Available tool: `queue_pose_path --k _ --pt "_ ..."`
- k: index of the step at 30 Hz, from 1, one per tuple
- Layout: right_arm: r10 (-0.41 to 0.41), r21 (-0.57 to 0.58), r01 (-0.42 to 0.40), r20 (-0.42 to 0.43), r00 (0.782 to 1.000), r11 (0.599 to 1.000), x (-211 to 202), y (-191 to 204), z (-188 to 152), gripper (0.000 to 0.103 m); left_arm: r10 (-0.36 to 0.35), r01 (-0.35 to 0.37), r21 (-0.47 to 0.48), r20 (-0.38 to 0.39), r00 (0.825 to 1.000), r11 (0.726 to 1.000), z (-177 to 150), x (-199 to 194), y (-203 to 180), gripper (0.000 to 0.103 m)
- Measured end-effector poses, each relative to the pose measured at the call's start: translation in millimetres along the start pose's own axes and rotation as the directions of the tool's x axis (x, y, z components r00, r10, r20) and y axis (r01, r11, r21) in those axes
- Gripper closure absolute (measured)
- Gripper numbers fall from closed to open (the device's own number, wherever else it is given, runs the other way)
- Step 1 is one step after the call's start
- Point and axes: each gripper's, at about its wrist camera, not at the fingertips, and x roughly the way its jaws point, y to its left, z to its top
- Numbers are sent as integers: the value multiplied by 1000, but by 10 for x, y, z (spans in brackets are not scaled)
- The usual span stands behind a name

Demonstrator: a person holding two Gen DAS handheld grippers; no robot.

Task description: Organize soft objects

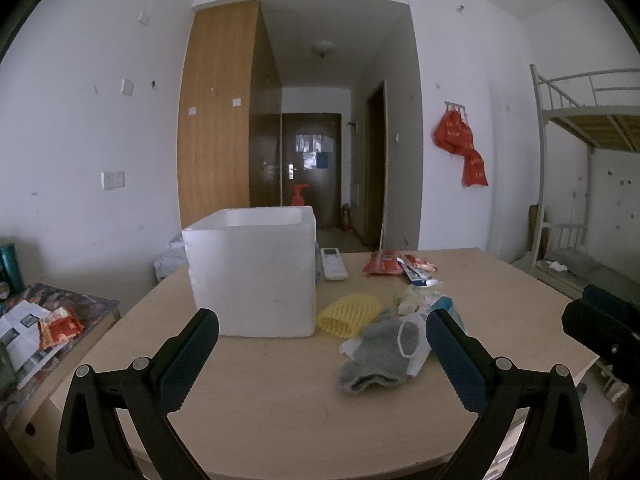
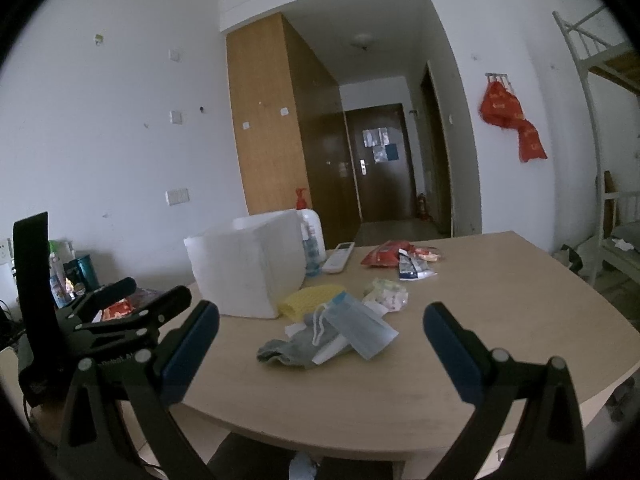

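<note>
A grey sock lies on the wooden table. A blue face mask rests partly on it. A yellow foam net lies beside an open white foam box. A pale soft bundle sits behind the mask. My left gripper is open and empty, in front of the box and sock. My right gripper is open and empty, in front of the sock and mask.
A white remote, red snack packets and a blue-white sachet lie at the table's back. A bottle stands behind the box. A cluttered side table is at left, a bunk bed at right.
</note>
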Motion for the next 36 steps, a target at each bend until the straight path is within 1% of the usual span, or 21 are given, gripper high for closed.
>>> queue_pose_path --k 8,12,17,20,23,27,29,33,36 --pt "-3 -17 3 6 1000 1000 -42 12 13 0 4 -4 0 1 1000 1000 -4 0 2 0" --pt "-19 -25 19 3 1000 1000 -36 7 29 0 2 -2 -2 -1 1000 1000 -2 4 -2 0" --pt "-20 -23 20 2 1000 1000 -30 -9 39 0 -8 8 -4 -8 1000 1000 -24 27 -4 0" --pt "-2 -12 2 -2 1000 1000 -4 -46 51 0 -12 12 0 -23 1000 1000 -36 101 -21 0" --pt "-5 -5 5 -7 1000 1000 48 -99 56 0 -31 31 -3 -39 999 1000 -33 192 -26 0" --pt "-3 34 4 -34 999 999 173 -216 80 0 -51 51 -3 -63 997 999 -28 349 -50 0" --pt "-3 43 5 -42 999 999 246 -271 85 0 -46 46 -2 -73 996 999 -37 437 -57 0" --pt "10 51 -7 -70 998 999 377 -343 78 0 -66 64 -25 -116 991 998 -65 641 -31 0" --pt "5 42 -1 -90 996 999 479 -382 62 0 -90 86 -37 -148 985 996 -88 782 -23 0"
